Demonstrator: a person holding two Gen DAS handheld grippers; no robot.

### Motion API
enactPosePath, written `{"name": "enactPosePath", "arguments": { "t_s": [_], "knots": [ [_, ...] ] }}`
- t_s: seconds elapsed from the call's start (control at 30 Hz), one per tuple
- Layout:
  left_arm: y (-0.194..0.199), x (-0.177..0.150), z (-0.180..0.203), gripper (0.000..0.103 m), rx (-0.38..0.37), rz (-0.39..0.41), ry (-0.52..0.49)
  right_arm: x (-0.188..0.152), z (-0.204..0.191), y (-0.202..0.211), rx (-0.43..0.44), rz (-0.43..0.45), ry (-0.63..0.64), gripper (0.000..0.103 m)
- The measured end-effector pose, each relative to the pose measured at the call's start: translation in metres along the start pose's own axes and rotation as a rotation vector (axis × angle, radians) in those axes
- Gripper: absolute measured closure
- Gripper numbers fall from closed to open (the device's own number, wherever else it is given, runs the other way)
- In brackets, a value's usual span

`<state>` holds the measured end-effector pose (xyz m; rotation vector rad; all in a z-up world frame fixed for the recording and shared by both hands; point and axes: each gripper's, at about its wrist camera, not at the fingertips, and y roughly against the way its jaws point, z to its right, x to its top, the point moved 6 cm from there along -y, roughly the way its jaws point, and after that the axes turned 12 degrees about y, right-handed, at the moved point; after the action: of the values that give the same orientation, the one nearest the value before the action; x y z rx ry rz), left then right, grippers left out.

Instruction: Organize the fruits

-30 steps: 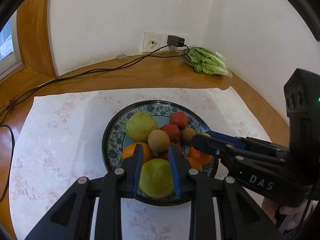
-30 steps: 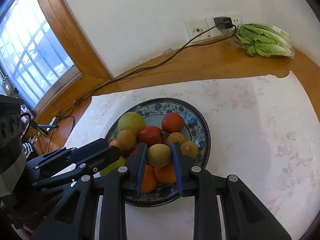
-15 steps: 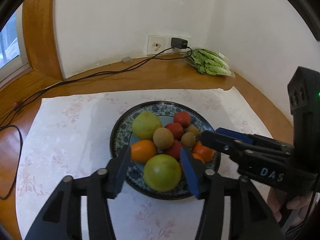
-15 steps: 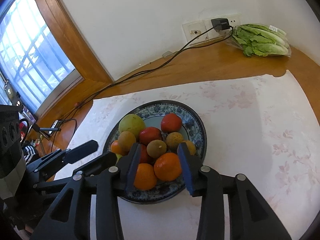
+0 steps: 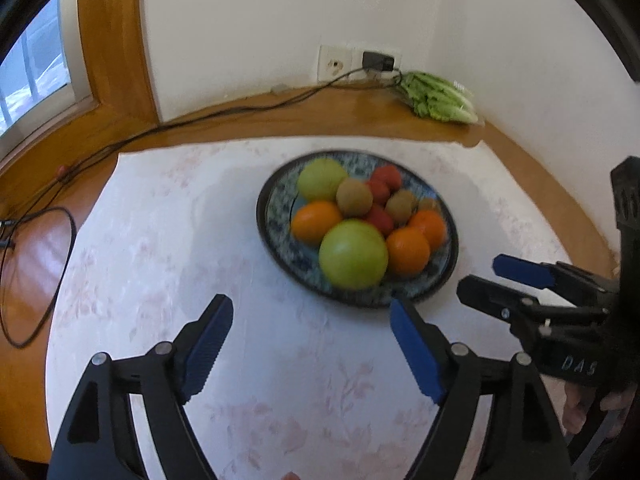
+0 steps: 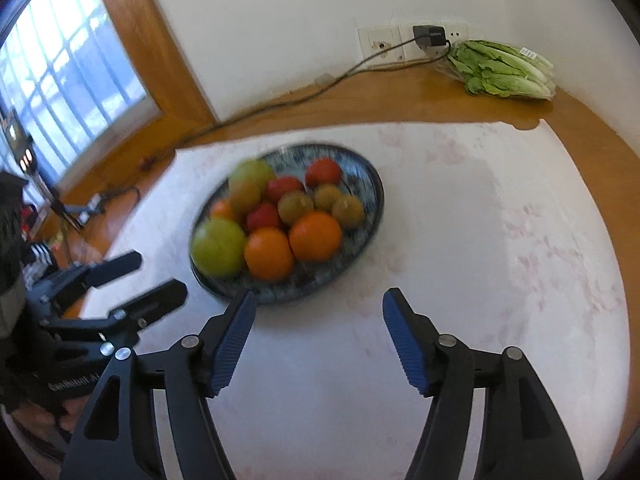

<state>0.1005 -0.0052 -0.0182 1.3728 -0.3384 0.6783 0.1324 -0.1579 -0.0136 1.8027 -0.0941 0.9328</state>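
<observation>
Left gripper: fingers spread wide and holding nothing; it hangs over the bare cloth at about 6 o'clock of the plate, short of the rim; the wide gape reads as a stance clear of the fruit, not one set to take any.
Right gripper: likewise splayed and empty, low over the cloth at 6 o'clock of the plate in its own view; in the left view it comes in from 4 o'clock, beside the rim without touching it.
Plate: a dark-rimmed patterned dish near the middle of the pale floral cloth; every fruit in sight lies in it, none on the cloth.
Green fruit: the largest, at the near edge around 6 o'clock, with a second green one at 11 o'clock; big pieces sit at the rim, likely so the small ones nest between.
Oranges: two side by side at 5 o'clock of the pile, a third at 9 o'clock in the left view.
Centre: brown kiwi-like fruit and red fruit heaped in the middle and toward 1 o'clock, propped by the larger ring.
Judgement: the gathering looks done, or very nearly.
Background: a bagged lettuce at 1 o'clock by the wall socket; apart from the fruit, so probably no part of the task.
</observation>
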Motion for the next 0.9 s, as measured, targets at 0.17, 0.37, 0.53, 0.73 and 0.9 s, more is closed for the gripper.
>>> {"name": "enactPosePath", "arguments": {
  "t_s": [0.17, 0.37, 0.53, 0.73, 0.9],
  "knots": [
    [-0.015, -0.014, -0.002, 0.019, 0.020, -0.043, 0.012, -0.020, -0.004, -0.007, -0.078, -0.036, 0.063, 0.033],
    [-0.025, -0.014, -0.006, 0.015, 0.065, -0.032, 0.018, -0.028, 0.008, -0.010, -0.175, -0.031, 0.053, 0.031],
    [-0.036, -0.016, -0.007, 0.009, 0.102, -0.031, 0.015, -0.026, 0.013, -0.012, -0.195, -0.019, 0.044, 0.026],
    [-0.038, -0.018, -0.008, 0.000, 0.112, 0.008, 0.018, -0.026, 0.013, -0.015, -0.241, -0.028, 0.057, 0.019],
    [-0.038, -0.017, -0.008, 0.000, 0.117, 0.018, 0.017, -0.027, 0.012, -0.016, -0.245, -0.021, 0.063, 0.018]
  ]
}}
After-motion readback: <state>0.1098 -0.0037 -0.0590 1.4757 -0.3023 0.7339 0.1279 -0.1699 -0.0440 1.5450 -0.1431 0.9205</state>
